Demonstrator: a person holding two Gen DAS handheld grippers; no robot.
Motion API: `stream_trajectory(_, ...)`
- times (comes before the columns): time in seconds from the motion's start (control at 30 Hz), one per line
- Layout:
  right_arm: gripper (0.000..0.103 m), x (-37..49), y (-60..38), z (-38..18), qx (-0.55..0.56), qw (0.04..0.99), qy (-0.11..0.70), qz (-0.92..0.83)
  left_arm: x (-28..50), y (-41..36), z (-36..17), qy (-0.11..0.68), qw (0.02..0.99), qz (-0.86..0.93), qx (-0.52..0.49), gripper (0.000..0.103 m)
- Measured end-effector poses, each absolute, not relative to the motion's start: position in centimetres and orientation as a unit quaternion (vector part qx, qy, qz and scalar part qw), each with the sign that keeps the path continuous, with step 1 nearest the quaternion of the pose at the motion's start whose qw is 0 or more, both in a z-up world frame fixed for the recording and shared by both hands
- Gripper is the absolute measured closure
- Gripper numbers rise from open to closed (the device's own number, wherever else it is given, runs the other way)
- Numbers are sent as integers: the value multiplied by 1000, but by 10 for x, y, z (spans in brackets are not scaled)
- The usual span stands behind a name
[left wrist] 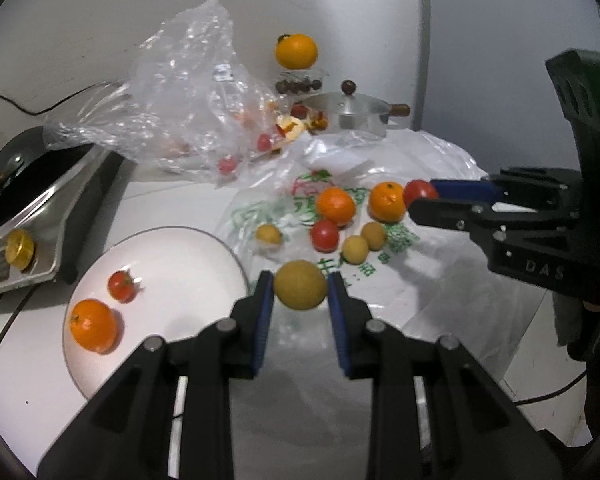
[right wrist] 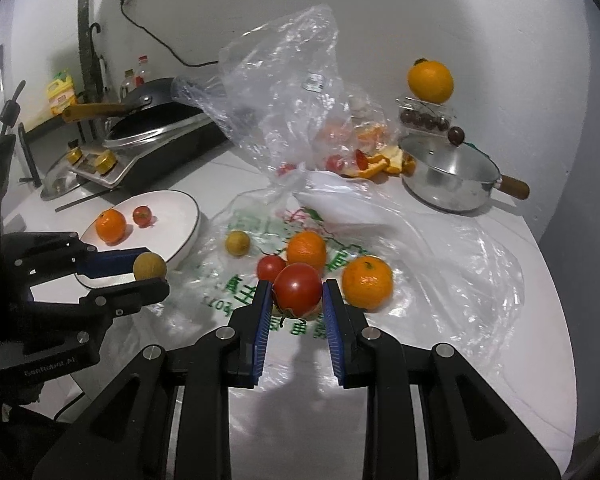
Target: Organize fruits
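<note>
My left gripper [left wrist: 300, 292] is shut on a small yellow-brown round fruit [left wrist: 300, 291], held above the printed plastic bag [left wrist: 400, 280] just right of the white plate [left wrist: 172, 256]. The plate carries an orange [left wrist: 94, 325] and a small tomato [left wrist: 121, 286]. My right gripper [right wrist: 297, 294] is shut on a red tomato [right wrist: 298, 289] over the same bag. On the bag lie two oranges [right wrist: 307, 251] [right wrist: 367, 282], another tomato [right wrist: 271, 267] and a yellow fruit [right wrist: 237, 243]. The left wrist view shows the right gripper [left wrist: 420, 196] with its tomato at the right.
A crumpled clear bag [right wrist: 288, 92] with tomatoes and orange peel stands behind. A steel pot with lid [right wrist: 448, 176] sits at back right, beside a clear box of dark fruit topped by an orange [right wrist: 430, 81]. A stove with a black pan [right wrist: 156, 120] fills the back left.
</note>
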State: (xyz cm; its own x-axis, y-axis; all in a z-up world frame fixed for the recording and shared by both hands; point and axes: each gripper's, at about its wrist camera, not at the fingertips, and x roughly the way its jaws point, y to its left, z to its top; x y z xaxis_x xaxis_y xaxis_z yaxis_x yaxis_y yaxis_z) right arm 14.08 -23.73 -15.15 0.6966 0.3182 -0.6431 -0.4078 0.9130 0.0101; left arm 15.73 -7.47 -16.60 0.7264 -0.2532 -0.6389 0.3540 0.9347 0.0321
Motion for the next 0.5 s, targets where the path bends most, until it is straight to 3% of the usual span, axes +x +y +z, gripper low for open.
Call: stream_trajectory(0.5,75,143,-195,-152,-84,909,341,222,161,-20,-170,330,935,-121,50,75)
